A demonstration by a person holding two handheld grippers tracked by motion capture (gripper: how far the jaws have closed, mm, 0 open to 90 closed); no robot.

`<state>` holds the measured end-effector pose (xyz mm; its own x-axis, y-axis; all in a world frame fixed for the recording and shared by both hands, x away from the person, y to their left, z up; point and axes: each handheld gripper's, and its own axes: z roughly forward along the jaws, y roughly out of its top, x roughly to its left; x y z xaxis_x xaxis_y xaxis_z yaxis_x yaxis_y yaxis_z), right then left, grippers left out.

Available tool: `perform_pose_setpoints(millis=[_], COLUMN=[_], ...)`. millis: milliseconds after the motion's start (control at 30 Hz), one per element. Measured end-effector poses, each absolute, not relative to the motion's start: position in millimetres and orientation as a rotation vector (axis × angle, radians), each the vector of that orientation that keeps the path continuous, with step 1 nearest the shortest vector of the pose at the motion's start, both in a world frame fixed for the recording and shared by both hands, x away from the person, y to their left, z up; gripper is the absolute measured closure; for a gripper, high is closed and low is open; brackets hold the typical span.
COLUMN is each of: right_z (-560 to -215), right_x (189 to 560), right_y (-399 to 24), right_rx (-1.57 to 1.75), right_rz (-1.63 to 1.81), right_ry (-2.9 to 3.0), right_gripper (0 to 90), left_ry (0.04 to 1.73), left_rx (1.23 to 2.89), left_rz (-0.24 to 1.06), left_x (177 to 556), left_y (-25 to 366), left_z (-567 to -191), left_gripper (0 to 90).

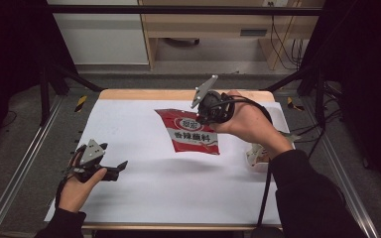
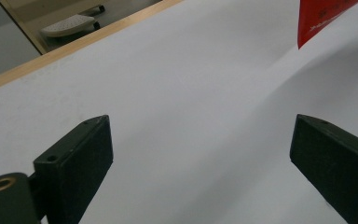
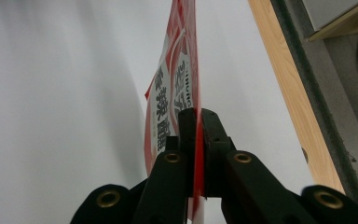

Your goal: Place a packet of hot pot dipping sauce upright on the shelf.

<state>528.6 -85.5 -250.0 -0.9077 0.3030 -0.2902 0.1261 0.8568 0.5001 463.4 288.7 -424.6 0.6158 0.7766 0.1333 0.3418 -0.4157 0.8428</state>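
Observation:
A flat red and white sachet [image 1: 191, 133] with printed characters hangs in the air over the middle of the white table sheet [image 1: 144, 178]. My right gripper [image 1: 202, 117] is shut on its right edge. In the right gripper view the black jaws pinch the sachet [image 3: 177, 84] edge-on, and my right gripper [image 3: 195, 116] points along it. My left gripper [image 1: 121, 167] rests low at the table's left, jaws wide apart with nothing between them. In the left gripper view my left gripper [image 2: 200, 144] faces bare white sheet, and a corner of the sachet [image 2: 319, 21] shows at top right.
The wooden table edge [image 1: 144, 94] runs along the far side. A small white packet [image 1: 256, 154] lies at the right edge beside the person's right forearm. A dark frame and metal rails surround the table; cables hang at the far right.

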Motion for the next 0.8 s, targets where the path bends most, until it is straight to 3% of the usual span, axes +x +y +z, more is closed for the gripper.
perform_pose_setpoints(millis=[267,800], right_z=[-244,-220], right_x=[549,553], right_y=[-104,-139], right_rx=[0.355,0.402], right_rz=[0.69,0.754], right_ry=[2.669,2.595], right_gripper=[89.7,89.9], left_ry=[0.908,0.937], left_rx=[2.032,2.079], left_rz=[0.685,0.722], left_x=[463,449], left_y=[297,295], left_z=[-435,-443], left_gripper=[5.0,4.2])
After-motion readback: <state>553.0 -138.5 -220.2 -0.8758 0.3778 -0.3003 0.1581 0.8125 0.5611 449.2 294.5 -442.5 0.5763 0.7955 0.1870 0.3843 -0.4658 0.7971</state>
